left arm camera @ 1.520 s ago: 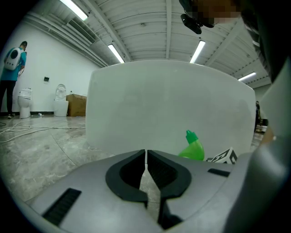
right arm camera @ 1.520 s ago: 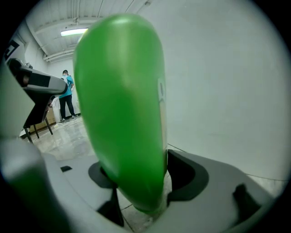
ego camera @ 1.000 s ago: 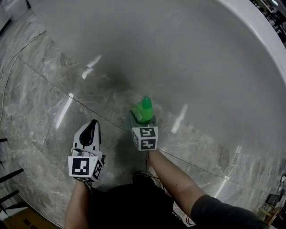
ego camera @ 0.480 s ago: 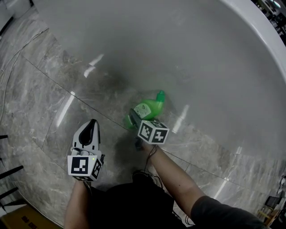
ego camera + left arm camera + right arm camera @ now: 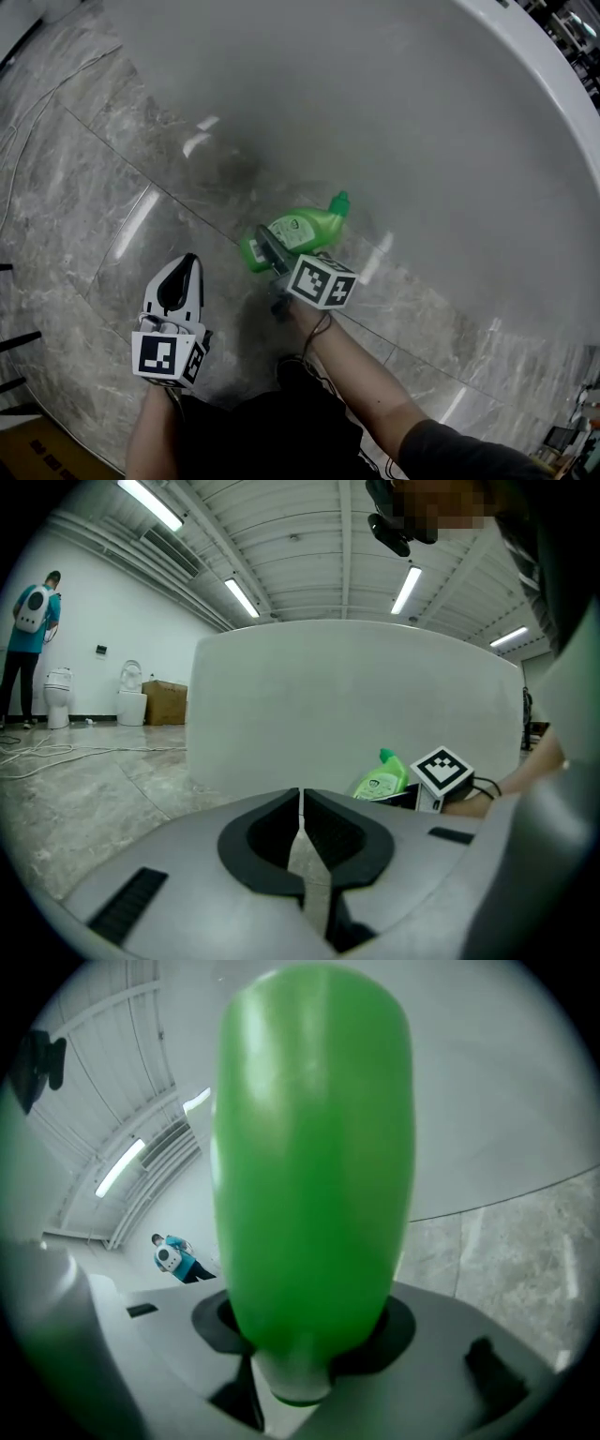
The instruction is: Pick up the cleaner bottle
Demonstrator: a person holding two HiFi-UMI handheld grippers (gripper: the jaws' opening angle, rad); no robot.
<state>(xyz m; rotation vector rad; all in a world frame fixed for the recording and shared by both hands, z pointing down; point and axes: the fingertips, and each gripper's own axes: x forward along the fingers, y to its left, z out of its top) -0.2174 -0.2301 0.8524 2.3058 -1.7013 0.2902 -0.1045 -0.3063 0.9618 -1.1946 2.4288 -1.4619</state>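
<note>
**Cleaner bottle clamped in the right gripper**

Head view: the right gripper grips the green cleaner bottle, which lies on its side, cap toward the white tub, over the marble floor near the tub's wall. The left gripper hangs apart to its left, carrying nothing.

Left gripper view: its jaws meet, with nothing between them. The bottle shows beside the right gripper's marker cube, before the tub.

Right gripper view: the bottle's green body fills the frame, pinched between both jaws.
</note>
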